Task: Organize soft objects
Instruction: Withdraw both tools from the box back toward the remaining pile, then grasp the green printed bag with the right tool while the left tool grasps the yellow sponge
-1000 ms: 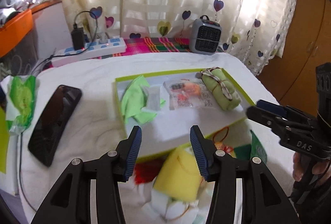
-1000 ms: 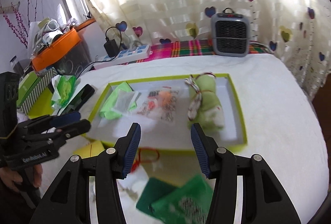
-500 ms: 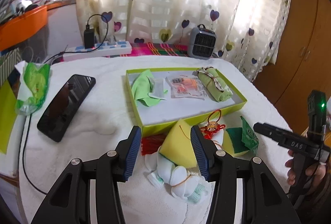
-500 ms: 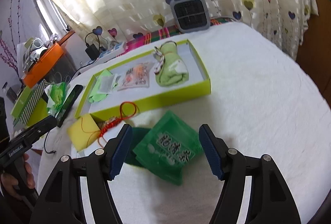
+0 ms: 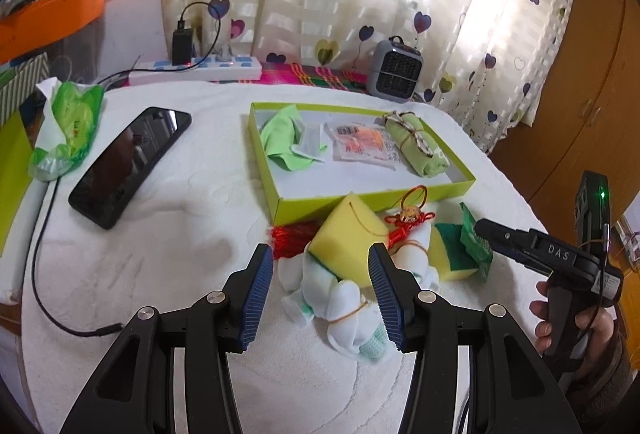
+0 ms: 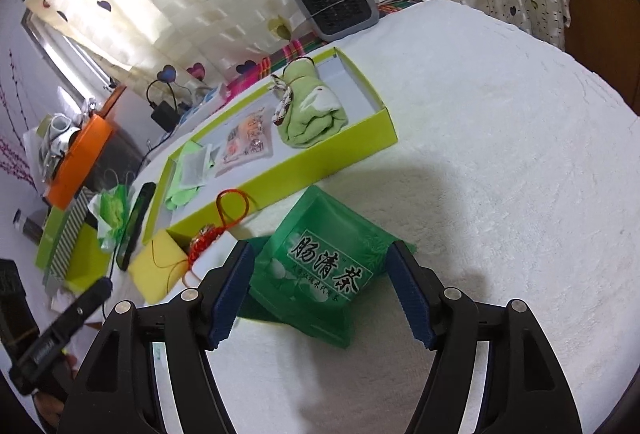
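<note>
The right claw [image 6: 320, 294] has just been spreading its jaws, and they stand apart on either side of the green tea packet [image 6: 324, 266] without pressing it, probably lining up to lift it into the lime-green box [image 6: 352, 149]. The left claw [image 5: 322, 290] is also apart, poised over the white socks [image 5: 344, 298] and yellow sponge [image 5: 348, 234] heaped on the white-covered bench [image 5: 168, 258] just outside the box. Only the right view shows the packet's printed face; only the left shows the socks.
</note>
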